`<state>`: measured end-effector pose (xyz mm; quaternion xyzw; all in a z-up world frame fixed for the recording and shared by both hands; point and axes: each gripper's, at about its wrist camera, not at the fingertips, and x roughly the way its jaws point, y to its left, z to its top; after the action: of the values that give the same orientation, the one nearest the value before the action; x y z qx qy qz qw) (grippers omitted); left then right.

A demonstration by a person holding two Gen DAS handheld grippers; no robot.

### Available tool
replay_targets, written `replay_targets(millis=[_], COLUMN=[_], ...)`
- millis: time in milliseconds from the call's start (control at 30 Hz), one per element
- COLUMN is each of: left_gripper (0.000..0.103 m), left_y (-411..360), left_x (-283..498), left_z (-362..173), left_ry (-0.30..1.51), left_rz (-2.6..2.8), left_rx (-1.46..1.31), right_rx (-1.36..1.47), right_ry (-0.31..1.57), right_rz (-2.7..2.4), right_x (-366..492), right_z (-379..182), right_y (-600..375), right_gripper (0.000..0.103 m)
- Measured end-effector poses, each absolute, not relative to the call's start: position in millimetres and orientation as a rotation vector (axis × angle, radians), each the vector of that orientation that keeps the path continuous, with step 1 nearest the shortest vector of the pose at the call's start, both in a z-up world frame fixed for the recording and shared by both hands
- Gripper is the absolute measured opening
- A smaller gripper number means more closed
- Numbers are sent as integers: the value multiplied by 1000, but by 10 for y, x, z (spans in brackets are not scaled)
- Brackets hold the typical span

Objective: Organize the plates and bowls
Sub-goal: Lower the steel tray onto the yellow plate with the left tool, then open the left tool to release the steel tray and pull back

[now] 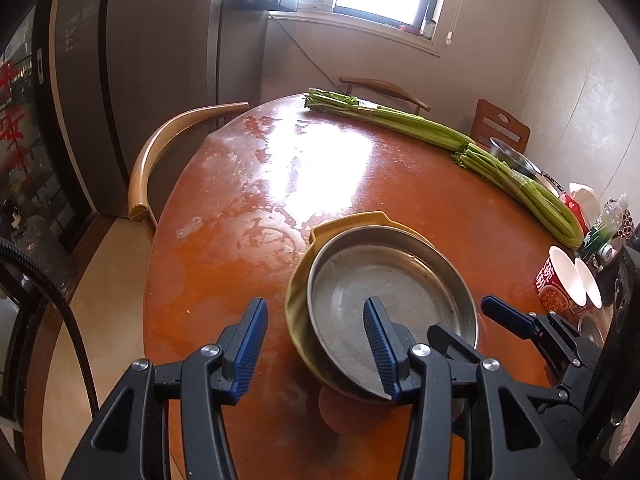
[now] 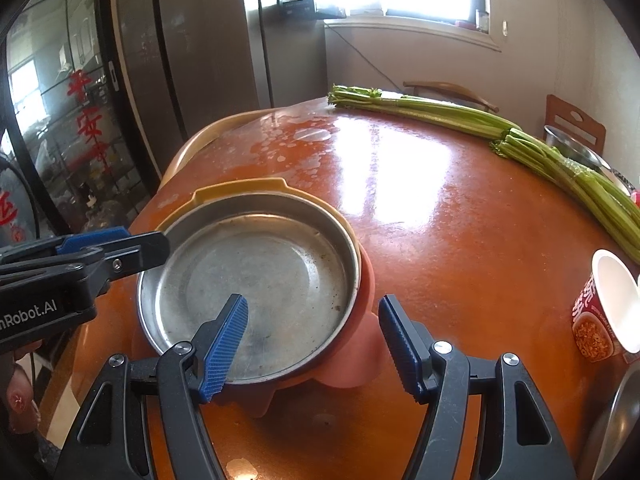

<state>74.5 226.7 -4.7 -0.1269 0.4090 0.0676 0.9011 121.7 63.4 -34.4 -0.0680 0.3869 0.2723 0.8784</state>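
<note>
two chairs flank a round, glossy orange-brown table (image 1: 360, 184) streaked with wet patches, below a bright window. long green celery bundles (image 1: 420, 124) lie along its far edge. a shallow round metal plate (image 2: 256, 280) sits nested in a yellow plastic bowl (image 2: 240, 190) atop a pink one (image 2: 360, 356). left gripper (image 1: 316, 344) and right gripper (image 2: 312, 340) both hang spread wide, each straddling the stack's near rim, gripping nothing.
</note>
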Motion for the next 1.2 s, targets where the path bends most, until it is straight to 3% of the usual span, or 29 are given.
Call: replay_targets(millis=[500,1200], left_gripper=[52,54], left_y=[2347,1805], left_x=[731,1148], left_z=[-413,-475], left_ry=[944,989], left_rz=[52,25], left_rx=[-453,-382], right_rx=[-20,43], right_ry=[817,878], right_rz=[613,589], right_x=[1085,1292], right_z=[-200,-416], right_y=[266,9], right_gripper=[70,70])
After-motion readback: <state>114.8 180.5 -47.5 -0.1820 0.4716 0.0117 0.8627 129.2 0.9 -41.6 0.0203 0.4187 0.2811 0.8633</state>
